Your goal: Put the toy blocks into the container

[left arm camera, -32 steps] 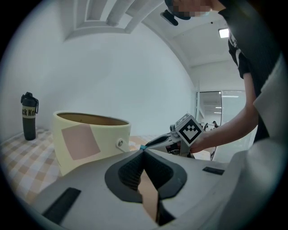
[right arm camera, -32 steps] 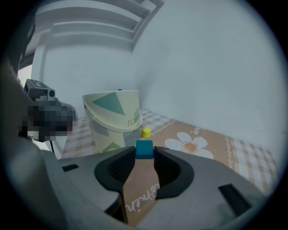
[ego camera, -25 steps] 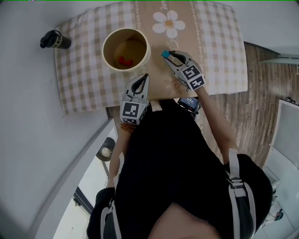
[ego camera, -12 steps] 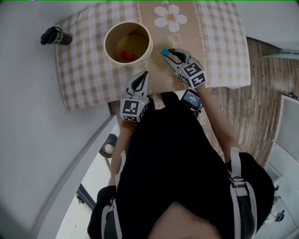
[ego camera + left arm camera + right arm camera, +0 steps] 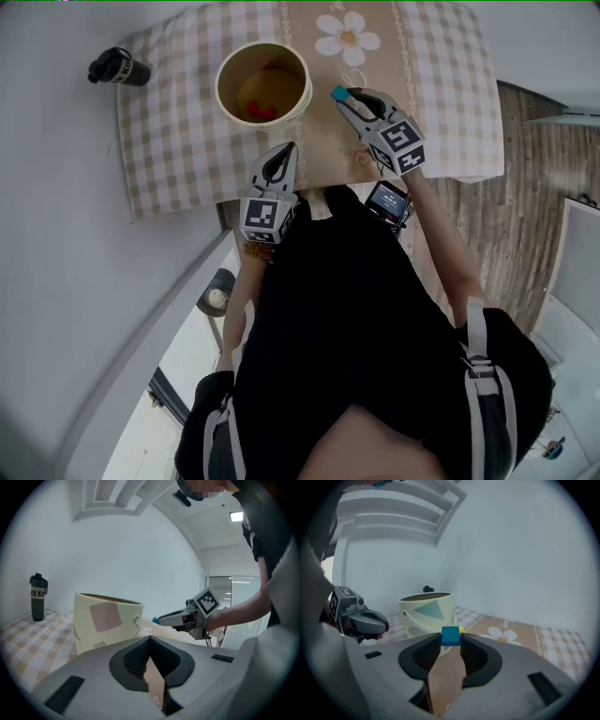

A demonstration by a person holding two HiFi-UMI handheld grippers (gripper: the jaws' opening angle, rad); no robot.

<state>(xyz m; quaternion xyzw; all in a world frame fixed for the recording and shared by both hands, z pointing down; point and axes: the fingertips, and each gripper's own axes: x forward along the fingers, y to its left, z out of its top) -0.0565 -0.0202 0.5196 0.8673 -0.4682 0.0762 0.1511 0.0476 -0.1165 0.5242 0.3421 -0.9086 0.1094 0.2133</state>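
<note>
A cream bucket stands on the checked tablecloth, with red blocks lying on its bottom. My right gripper hovers just right of the bucket, shut on a blue block; the block sits pinched between the jaw tips, facing the bucket. A small yellow thing peeks out right behind it. My left gripper hangs near the table's front edge, below the bucket, its jaws together with nothing in them. From there the right gripper shows past the bucket.
A dark bottle stands at the table's far left corner. A beige runner with a white flower crosses the cloth. The table's right edge meets a wooden floor; a white wall lies left.
The head view has shifted a little. Both grippers keep nearly the same places beside the bucket, and the blue block stays in the right one.
</note>
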